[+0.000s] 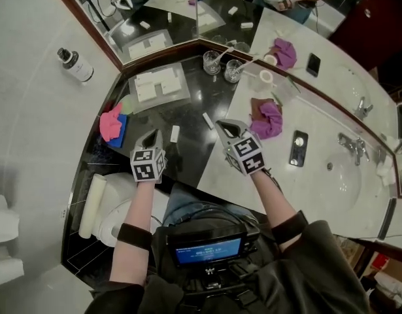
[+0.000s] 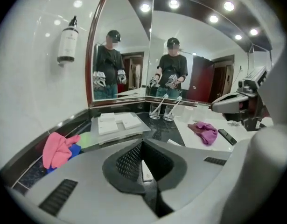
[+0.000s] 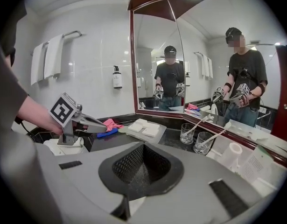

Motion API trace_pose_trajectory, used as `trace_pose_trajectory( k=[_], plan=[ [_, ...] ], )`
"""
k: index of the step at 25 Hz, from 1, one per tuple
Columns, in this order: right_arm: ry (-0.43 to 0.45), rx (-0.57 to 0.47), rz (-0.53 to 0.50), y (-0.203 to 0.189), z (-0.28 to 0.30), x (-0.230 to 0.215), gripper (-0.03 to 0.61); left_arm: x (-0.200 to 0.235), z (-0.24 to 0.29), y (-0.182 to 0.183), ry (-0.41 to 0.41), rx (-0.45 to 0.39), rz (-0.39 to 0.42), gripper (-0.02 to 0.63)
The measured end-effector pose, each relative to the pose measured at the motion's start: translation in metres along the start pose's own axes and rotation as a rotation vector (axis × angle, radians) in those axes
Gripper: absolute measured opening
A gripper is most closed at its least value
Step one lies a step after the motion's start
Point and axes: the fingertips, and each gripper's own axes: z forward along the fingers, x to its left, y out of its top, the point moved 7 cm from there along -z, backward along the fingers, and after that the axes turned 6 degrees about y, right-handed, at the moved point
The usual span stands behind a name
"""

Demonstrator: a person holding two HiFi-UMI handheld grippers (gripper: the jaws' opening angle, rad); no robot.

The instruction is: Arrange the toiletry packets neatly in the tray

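A clear tray [image 1: 160, 84] on the black counter holds several flat white toiletry packets [image 1: 148, 87], and it shows again as the tray [image 2: 116, 123] ahead of the left jaws. Two more white packets lie loose on the counter, one packet [image 1: 175, 133] just right of my left gripper [image 1: 153, 136] and another packet [image 1: 207, 120] nearer my right gripper [image 1: 222, 127]. The left gripper [image 2: 143, 153] is shut and held above the counter, with the nearer packet [image 2: 146, 169] lying below its tips. Over the counter's middle, the right gripper [image 3: 142, 160] is shut with nothing in it.
A pink cloth [image 1: 111, 124] on a blue item lies left of the tray. Two glasses [image 1: 212, 62] with toothbrushes stand at the mirror corner. A purple cloth [image 1: 269, 120], a phone [image 1: 298, 148] and the sink tap [image 1: 353, 146] are on the white counter at right.
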Motion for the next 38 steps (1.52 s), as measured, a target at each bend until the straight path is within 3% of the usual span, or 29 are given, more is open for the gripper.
trace_pose_trajectory(
  k=[10, 15, 24, 30, 38],
  plan=[
    [0.061, -0.054, -0.020, 0.016, 0.012, 0.010, 0.008, 0.028, -0.105, 0.036, 0.058, -0.195, 0.018, 0.003],
    [0.072, -0.066, -0.018, 0.017, 0.007, 0.012, 0.006, 0.038, -0.140, 0.042, 0.087, -0.243, 0.014, 0.003],
    [0.075, -0.067, -0.027, 0.016, 0.002, 0.016, 0.008, 0.042, -0.150, 0.030, 0.094, -0.239, -0.024, 0.003],
    [0.071, -0.057, -0.049, 0.017, 0.011, 0.019, 0.008, 0.047, -0.144, 0.029, 0.089, -0.227, -0.006, 0.003],
    [0.093, -0.004, -0.188, 0.047, 0.055, 0.028, 0.031, 0.069, -0.122, 0.032, 0.058, -0.201, -0.011, 0.003]
  ],
)
